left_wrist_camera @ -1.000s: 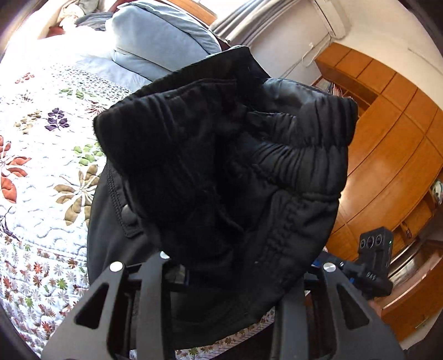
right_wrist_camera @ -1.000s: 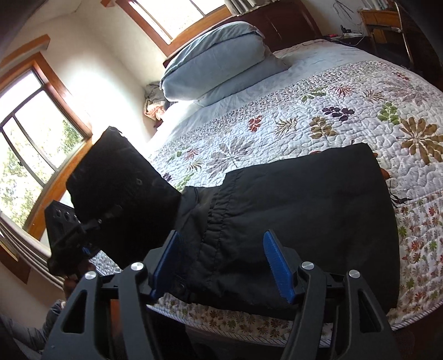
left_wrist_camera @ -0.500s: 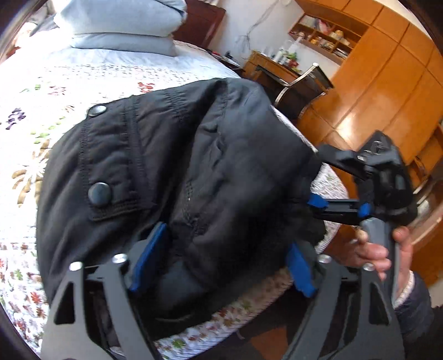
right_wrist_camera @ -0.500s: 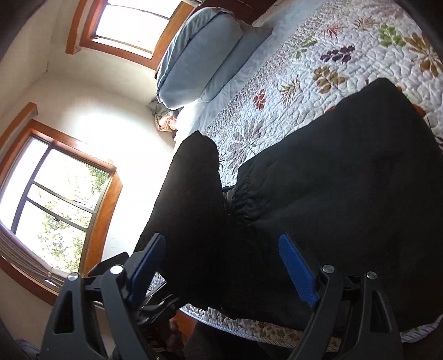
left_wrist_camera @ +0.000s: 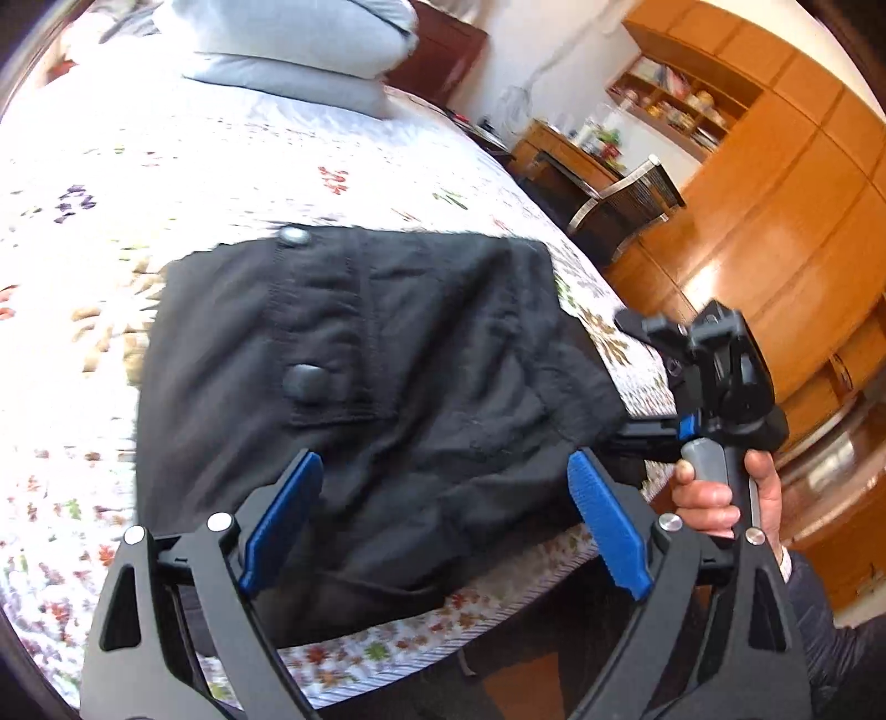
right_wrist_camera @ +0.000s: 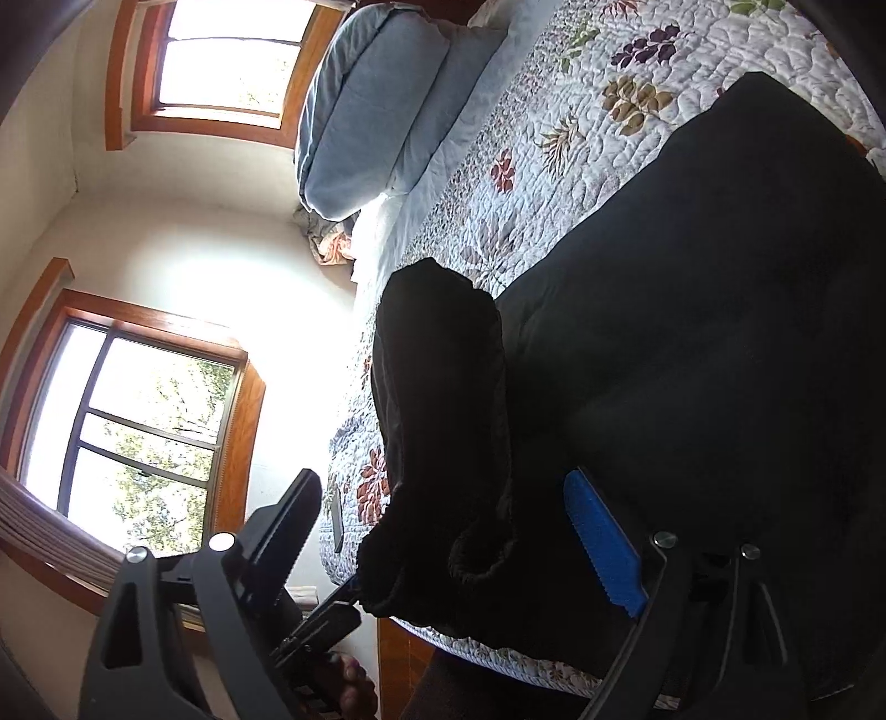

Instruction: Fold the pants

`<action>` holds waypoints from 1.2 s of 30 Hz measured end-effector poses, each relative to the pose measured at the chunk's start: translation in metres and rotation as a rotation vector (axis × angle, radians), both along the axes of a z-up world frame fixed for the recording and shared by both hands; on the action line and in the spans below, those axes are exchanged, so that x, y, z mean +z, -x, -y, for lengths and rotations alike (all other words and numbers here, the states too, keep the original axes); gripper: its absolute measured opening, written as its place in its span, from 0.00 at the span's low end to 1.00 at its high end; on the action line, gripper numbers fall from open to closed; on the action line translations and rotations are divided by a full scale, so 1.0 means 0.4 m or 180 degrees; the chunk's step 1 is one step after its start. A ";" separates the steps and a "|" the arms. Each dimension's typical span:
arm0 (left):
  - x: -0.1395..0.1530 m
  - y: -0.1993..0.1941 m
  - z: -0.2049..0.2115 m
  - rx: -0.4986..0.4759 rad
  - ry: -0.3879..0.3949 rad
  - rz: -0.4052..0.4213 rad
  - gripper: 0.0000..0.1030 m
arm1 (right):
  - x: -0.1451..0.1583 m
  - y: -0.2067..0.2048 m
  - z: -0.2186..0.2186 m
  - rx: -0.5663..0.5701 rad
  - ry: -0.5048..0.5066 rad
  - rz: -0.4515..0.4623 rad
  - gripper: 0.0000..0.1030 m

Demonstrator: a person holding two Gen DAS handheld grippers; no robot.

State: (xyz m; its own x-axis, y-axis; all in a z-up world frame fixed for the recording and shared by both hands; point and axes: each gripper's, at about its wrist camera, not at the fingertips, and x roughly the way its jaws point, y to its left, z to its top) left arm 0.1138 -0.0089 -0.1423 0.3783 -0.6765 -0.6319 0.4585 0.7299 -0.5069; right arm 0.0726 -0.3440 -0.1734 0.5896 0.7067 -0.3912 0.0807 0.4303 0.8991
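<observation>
The black pants (left_wrist_camera: pixel 387 387) lie folded on the floral quilt (left_wrist_camera: pixel 83 166) near the bed's front edge, a snap pocket flap facing up. My left gripper (left_wrist_camera: pixel 443 515) is open just above the pants' near edge, nothing between its blue pads. In the right wrist view the pants (right_wrist_camera: pixel 720 360) fill the right side, with a raised bunched fold (right_wrist_camera: pixel 443 415) at their left end. My right gripper (right_wrist_camera: pixel 459 543) is open, close over that fold. It also shows in the left wrist view (left_wrist_camera: pixel 714 382), hand-held beside the pants' right edge.
Blue-grey pillows (left_wrist_camera: pixel 288 50) sit at the head of the bed. A wooden wardrobe (left_wrist_camera: pixel 775 221), a desk and a chair (left_wrist_camera: pixel 620 205) stand to the right of the bed. Windows (right_wrist_camera: pixel 149 432) lie to the left. The bed's front edge (left_wrist_camera: pixel 443 626) is just below my left gripper.
My left gripper has let go of the pants' end, which now lies flat on the folded stack, and the jaws have opened wide. My right gripper has tilted closer to the pants.
</observation>
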 end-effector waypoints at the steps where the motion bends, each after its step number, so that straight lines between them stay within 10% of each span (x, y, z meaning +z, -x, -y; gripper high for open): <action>1: 0.007 0.000 -0.031 0.0108 -0.0032 -0.0001 0.88 | 0.001 -0.004 -0.006 0.0032 0.0017 -0.0004 0.88; 10: -0.025 -0.079 -0.148 0.0726 -0.0556 -0.0233 0.88 | 0.005 -0.038 -0.074 0.0260 0.0245 -0.0035 0.89; 36: 0.035 -0.055 -0.172 0.0908 -0.1064 0.0137 0.90 | 0.021 -0.051 -0.154 0.0386 0.0628 0.0115 0.91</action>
